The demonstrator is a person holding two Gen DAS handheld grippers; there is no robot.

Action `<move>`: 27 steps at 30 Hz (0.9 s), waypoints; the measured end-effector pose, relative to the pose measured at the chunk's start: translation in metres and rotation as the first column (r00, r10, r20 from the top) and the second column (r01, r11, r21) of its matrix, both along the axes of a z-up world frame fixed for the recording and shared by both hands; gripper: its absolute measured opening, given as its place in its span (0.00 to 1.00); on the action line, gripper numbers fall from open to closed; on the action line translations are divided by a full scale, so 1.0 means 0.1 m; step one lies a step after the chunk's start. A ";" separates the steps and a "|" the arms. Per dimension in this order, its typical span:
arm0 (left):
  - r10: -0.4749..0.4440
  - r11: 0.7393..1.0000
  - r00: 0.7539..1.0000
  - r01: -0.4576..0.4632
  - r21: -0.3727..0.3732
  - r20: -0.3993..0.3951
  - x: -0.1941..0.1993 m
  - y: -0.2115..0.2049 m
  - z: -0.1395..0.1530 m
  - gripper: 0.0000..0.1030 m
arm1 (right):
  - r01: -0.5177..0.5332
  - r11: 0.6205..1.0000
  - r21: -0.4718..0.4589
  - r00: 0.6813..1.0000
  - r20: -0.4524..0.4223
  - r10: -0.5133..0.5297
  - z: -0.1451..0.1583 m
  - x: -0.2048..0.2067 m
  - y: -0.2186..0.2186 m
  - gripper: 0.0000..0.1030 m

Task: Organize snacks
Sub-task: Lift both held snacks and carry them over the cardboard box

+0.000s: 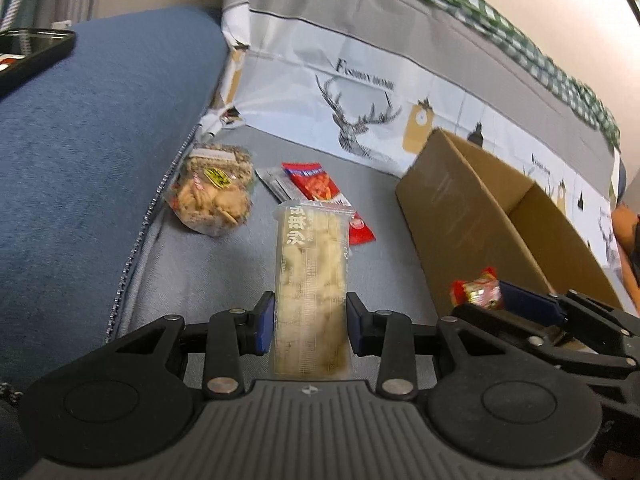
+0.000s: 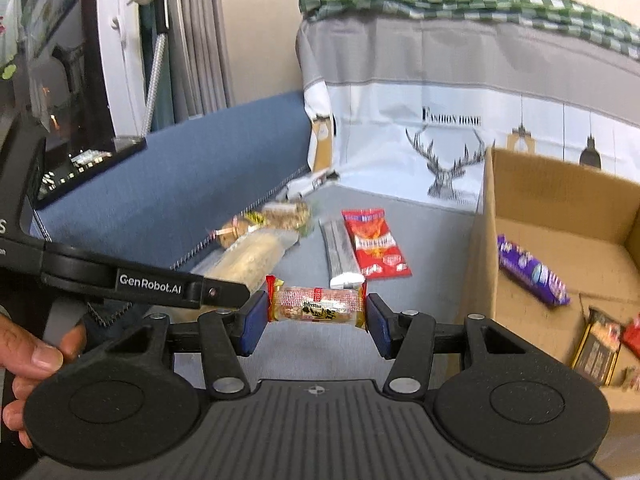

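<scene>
Your left gripper (image 1: 310, 326) is clamped on a long clear pack of pale puffed snack (image 1: 310, 280), its blue pads (image 1: 265, 328) pressing both long sides while the pack sticks out forward along the fingers, lifted off the grey seat cushion (image 1: 208, 272). Your right gripper (image 2: 316, 322) grips a small red-ended peanut bar (image 2: 318, 305) crosswise, one pad on each crimped end. To its left your hand (image 2: 36, 356) wraps the other tool's handle. Further out on the cushion lie a red snack packet (image 2: 376, 242) and, just beside it, a silver sachet (image 2: 340, 252); past them, against the blue armrest (image 1: 92, 120), sits a clear bag of round biscuits (image 1: 214, 194). On your right stands the open cardboard box (image 2: 486, 216), already holding a purple packet (image 2: 532, 270) and a dark bar with a gold edge (image 2: 596, 350); something red beside that bar is too cut off to tell. Behind everything hangs a deer-print cover (image 2: 400, 148) with a green checked cloth (image 2: 460, 0) on top.
</scene>
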State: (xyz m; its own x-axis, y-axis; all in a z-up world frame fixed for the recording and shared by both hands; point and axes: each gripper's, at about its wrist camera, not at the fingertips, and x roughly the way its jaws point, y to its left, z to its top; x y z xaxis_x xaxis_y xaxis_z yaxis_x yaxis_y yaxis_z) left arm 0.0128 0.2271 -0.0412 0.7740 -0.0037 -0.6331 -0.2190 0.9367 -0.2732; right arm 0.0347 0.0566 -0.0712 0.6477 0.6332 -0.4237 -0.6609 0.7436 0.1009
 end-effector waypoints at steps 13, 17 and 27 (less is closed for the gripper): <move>0.111 0.992 0.993 -0.109 -0.059 0.043 0.07 -0.05 0.33 0.39 | 0.038 0.983 0.182 0.999 0.011 -0.041 0.26 0.23 -0.33 0.53; 0.079 0.995 0.994 -0.073 -0.071 0.079 0.34 -0.28 0.56 0.39 | 0.067 0.970 0.232 0.998 -0.003 -0.068 0.31 0.34 -0.46 0.53; -0.055 0.997 0.984 0.063 -0.040 0.172 1.05 -1.08 1.10 0.39 | 0.216 0.927 0.305 0.975 -0.011 -0.224 0.43 0.56 -0.91 0.53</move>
State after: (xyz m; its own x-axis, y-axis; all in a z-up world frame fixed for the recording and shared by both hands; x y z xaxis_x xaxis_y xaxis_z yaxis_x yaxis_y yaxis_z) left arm 0.1178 0.1194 0.0692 0.8681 -0.0783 -0.4902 -0.1104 0.9324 -0.3443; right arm 0.0905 -0.0348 -0.0286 0.7929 0.5693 -0.2173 -0.4890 0.8073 0.3303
